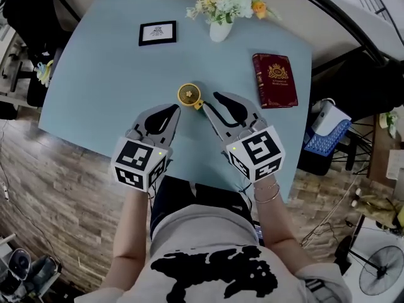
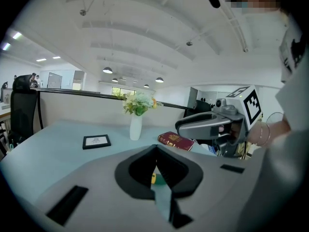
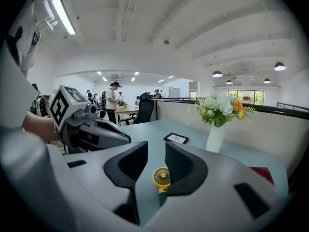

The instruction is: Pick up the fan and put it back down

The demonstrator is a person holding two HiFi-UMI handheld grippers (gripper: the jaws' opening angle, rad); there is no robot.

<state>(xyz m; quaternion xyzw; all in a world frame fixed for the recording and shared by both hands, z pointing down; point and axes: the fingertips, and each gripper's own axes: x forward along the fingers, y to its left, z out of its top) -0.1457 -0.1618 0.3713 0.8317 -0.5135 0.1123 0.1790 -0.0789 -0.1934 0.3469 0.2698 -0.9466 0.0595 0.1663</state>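
A small yellow fan [image 1: 189,95] with a green handle rests on the light blue table [image 1: 95,81], near its middle. Both grippers hover above the table on the near side of the fan. My left gripper [image 1: 173,110] is just left of it, its tips meeting with nothing between them. My right gripper [image 1: 210,101] is just right of the handle, a narrow gap between its jaws and nothing in them. In the right gripper view the fan [image 3: 161,176] shows through the gap of the right gripper [image 3: 157,149], lower down on the table. In the left gripper view only a sliver of the fan [image 2: 153,179] shows below the left gripper [image 2: 156,149].
A white vase of flowers [image 1: 221,27] stands at the table's far edge, a framed picture [image 1: 157,33] to its left and a red book [image 1: 274,79] on the right side. A blue basket [image 1: 325,137] sits on the floor beside the table's right edge.
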